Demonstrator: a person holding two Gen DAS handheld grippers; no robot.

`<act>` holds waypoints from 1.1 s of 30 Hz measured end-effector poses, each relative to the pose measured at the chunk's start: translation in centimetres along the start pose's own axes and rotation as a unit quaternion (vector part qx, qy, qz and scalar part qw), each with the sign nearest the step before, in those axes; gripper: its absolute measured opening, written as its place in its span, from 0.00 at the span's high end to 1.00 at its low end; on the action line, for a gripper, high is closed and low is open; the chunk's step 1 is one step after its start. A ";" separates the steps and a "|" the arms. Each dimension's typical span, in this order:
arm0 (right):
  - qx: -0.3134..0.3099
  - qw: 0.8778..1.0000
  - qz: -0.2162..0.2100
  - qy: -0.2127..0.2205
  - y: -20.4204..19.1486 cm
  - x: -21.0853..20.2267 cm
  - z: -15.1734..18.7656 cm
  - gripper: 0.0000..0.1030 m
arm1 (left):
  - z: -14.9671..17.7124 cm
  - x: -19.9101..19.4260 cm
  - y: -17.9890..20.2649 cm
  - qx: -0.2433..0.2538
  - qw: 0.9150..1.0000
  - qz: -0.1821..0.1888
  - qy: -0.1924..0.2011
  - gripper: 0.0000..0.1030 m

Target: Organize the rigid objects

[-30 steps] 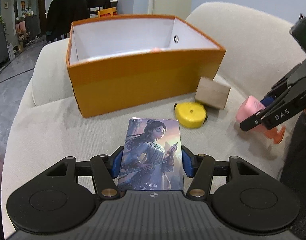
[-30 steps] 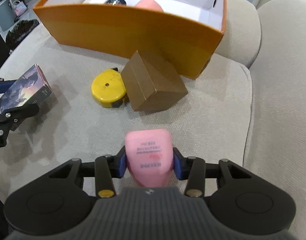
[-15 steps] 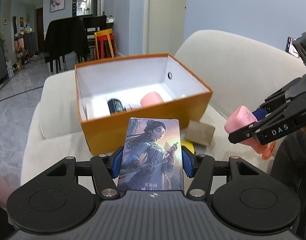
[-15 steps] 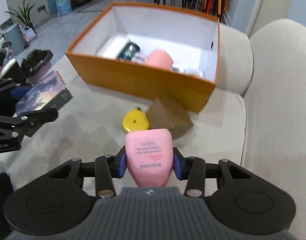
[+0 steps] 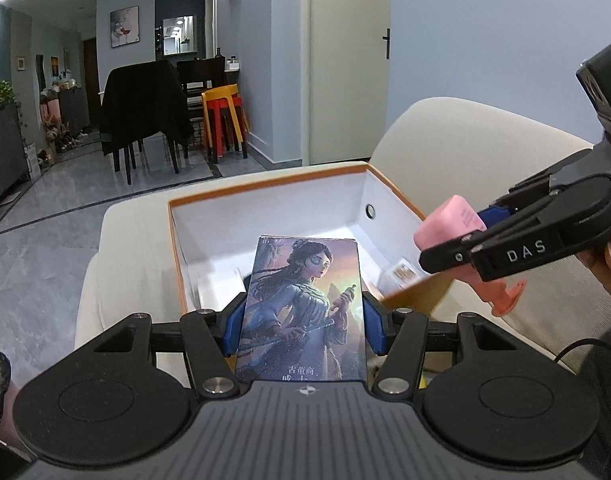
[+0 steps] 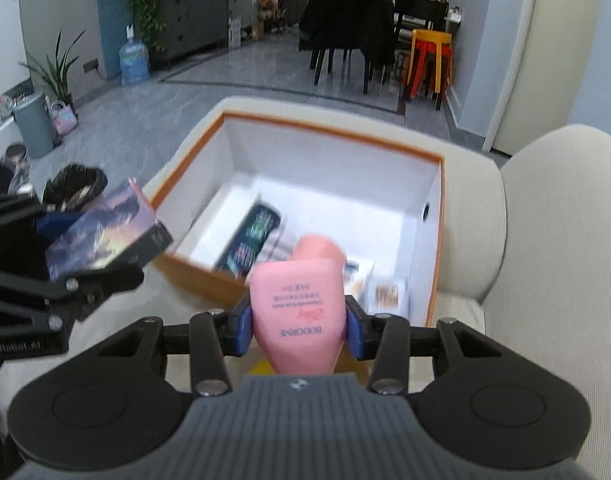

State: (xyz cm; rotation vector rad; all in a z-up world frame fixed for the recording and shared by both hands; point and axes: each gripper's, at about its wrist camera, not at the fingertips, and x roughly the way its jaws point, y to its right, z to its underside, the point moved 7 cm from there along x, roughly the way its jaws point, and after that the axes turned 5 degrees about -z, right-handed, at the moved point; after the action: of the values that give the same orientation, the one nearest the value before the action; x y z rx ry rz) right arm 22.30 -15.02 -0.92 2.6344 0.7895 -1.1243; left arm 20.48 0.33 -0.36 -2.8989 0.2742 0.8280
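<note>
My left gripper (image 5: pixel 301 320) is shut on a card box (image 5: pixel 303 308) printed with a painted woman, held in the air over the near wall of the orange box (image 5: pixel 265 184). My right gripper (image 6: pixel 297 320) is shut on a pink bottle (image 6: pixel 297 312), held above the orange box's near edge (image 6: pixel 201 276). The right gripper and its bottle (image 5: pixel 449 224) show at the right of the left wrist view. The card box (image 6: pixel 105 236) shows at the left of the right wrist view. Inside the orange box lie a dark can (image 6: pixel 249 240), a pink object (image 6: pixel 317 248) and small packets (image 6: pixel 385 294).
The orange box stands on a beige sofa seat (image 6: pixel 461 312) with a backrest cushion (image 6: pixel 561 260) to the right. A bit of yellow (image 6: pixel 261 368) shows under the right gripper. Beyond the sofa are a grey floor, dark chairs (image 5: pixel 141 112) and coloured stools (image 5: pixel 225 120).
Both grippers have risen and moved forward over the orange box with their objects still held. The yellow tape measure and the brown box on the seat have dropped out of sight.
</note>
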 end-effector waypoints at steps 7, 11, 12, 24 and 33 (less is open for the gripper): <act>-0.002 1.000 -0.001 0.017 0.8 2.5 -3.4 0.57 | -1.9 3.2 -1.7 -0.003 1.000 -0.010 0.003 0.36; -0.003 1.000 -0.004 0.021 1.1 4.3 -4.8 0.57 | -2.2 4.5 -2.3 -0.004 1.000 -0.015 -0.002 0.36; -0.003 1.000 -0.006 0.022 1.2 4.8 -5.2 0.57 | -2.4 5.0 -2.5 -0.004 1.000 -0.015 -0.004 0.36; 0.020 1.000 -0.001 0.019 5.6 9.6 -9.5 0.57 | -3.8 8.9 -2.3 -0.001 1.000 0.001 -0.026 0.36; 0.072 0.997 -0.012 0.005 8.0 13.3 -7.7 0.57 | -2.9 13.0 -1.6 0.017 0.998 -0.003 -0.064 0.36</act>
State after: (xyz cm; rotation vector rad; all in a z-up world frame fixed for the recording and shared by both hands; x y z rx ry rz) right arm 38.98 -13.71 -5.35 2.7557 0.7723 -1.2173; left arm 33.17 -0.40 -4.74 -2.7987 0.2640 0.9928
